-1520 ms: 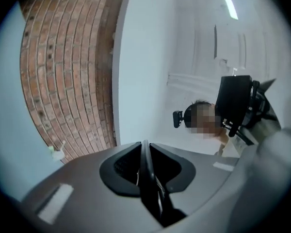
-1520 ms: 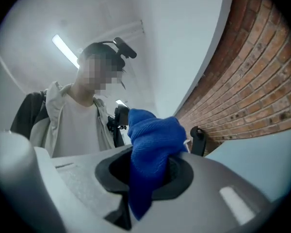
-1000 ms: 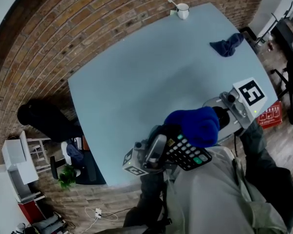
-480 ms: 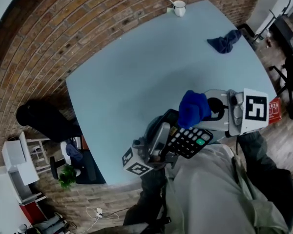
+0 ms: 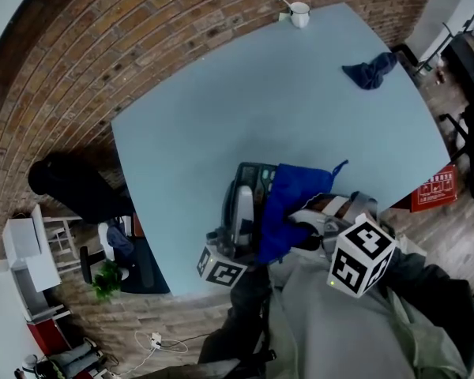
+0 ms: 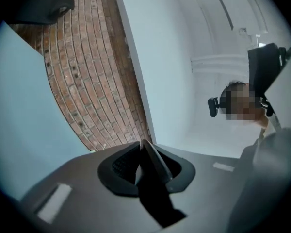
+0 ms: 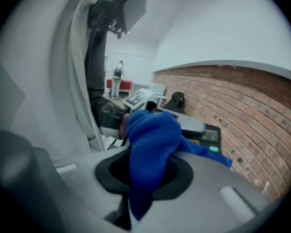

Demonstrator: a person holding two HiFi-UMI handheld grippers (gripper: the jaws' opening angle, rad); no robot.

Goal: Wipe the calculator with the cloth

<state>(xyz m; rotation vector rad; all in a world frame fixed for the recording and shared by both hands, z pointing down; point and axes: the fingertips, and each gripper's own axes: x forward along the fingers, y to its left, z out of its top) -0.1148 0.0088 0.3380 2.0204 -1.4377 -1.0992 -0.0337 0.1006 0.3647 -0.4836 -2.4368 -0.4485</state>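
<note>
The dark calculator is held over the near edge of the light-blue table, with my left gripper shut on it. In the left gripper view only its thin edge shows, clamped between the jaws. A bright blue cloth drapes over most of the calculator and hides its keys. My right gripper is shut on that cloth, close to the person's body, its marker cube nearest the camera. In the right gripper view the cloth bulges out of the jaws, and the calculator lies just beyond it.
A second, darker blue cloth lies near the table's far right edge. A white mug with a spoon stands at the far corner. A red crate sits on the floor at the right, dark furniture at the left.
My right gripper has swung down and toward the person, dragging the blue cloth over the calculator so the keys no longer show. The left gripper has turned the calculator further out over the table.
</note>
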